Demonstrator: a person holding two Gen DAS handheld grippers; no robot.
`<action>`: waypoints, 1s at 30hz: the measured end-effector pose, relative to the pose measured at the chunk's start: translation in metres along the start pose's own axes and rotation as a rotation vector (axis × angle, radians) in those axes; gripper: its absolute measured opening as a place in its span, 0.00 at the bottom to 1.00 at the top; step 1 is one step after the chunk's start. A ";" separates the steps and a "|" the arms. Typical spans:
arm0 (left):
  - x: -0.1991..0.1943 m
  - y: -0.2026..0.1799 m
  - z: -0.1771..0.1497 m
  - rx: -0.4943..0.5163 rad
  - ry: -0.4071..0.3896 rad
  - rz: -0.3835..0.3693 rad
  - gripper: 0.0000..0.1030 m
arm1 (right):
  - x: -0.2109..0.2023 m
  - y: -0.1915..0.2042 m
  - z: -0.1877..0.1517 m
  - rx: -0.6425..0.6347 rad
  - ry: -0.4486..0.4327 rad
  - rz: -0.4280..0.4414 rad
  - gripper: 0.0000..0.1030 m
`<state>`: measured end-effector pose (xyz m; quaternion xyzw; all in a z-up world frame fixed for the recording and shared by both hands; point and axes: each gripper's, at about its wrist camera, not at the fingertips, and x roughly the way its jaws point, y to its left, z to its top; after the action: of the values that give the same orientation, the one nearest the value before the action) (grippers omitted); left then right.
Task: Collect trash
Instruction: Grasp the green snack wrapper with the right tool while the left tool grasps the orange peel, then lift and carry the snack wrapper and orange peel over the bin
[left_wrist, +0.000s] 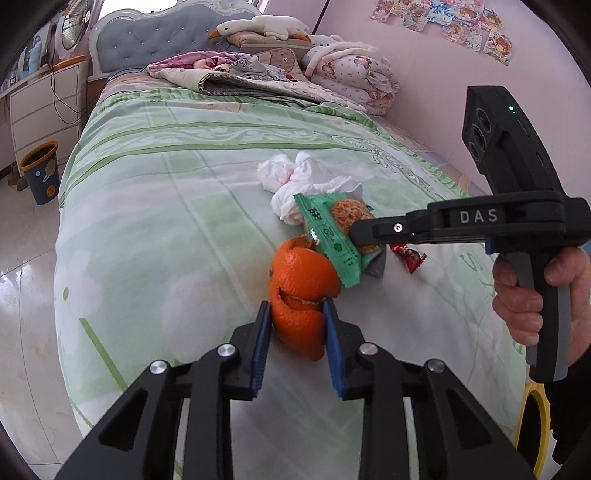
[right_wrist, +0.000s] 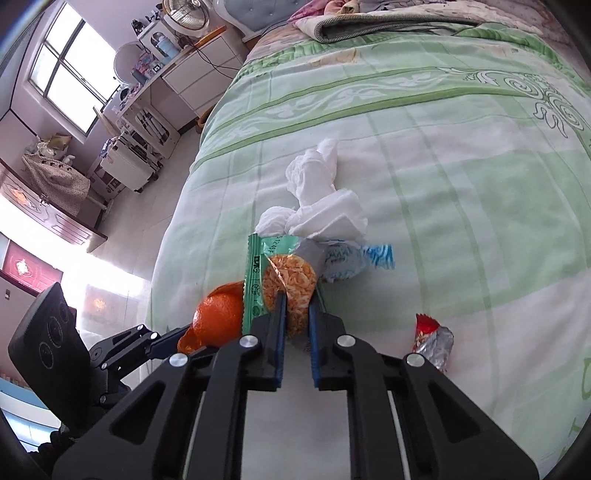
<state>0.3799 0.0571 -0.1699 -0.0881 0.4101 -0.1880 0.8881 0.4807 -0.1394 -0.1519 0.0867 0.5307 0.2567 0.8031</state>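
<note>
A pile of trash lies on the green bedspread (left_wrist: 177, 206). My left gripper (left_wrist: 295, 306) is shut on an orange peel (left_wrist: 303, 273), its blue pads pressing both sides. My right gripper (right_wrist: 295, 310), held by a hand (left_wrist: 524, 295), is shut on a green snack wrapper (right_wrist: 288, 280) with an orange picture on it. That wrapper (left_wrist: 325, 236) leans against the peel (right_wrist: 218, 317). Crumpled white tissues (right_wrist: 317, 192) lie just beyond, with a blue-and-white wrapper (right_wrist: 354, 258) beside them. A red and silver candy wrapper (right_wrist: 432, 339) lies to the right of the gripper.
A dark bin with an orange rim (left_wrist: 40, 171) stands on the tiled floor left of the bed. A yellow-rimmed container (left_wrist: 535, 424) shows at the lower right. Blankets and plush toys (left_wrist: 258, 66) are heaped at the bed's head. A white desk (right_wrist: 199, 70) stands beside the bed.
</note>
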 end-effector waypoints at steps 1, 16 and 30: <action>-0.001 0.002 0.000 -0.010 -0.003 -0.003 0.25 | 0.001 0.000 0.005 0.003 -0.005 0.002 0.10; -0.021 0.012 0.009 -0.051 -0.068 -0.061 0.25 | -0.027 -0.065 0.077 0.148 -0.211 -0.122 0.09; -0.061 -0.005 0.017 -0.016 -0.150 -0.042 0.25 | -0.129 -0.098 0.017 0.160 -0.363 -0.208 0.09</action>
<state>0.3554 0.0771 -0.1144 -0.1177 0.3420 -0.1962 0.9114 0.4882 -0.2862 -0.0806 0.1399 0.4024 0.1099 0.8980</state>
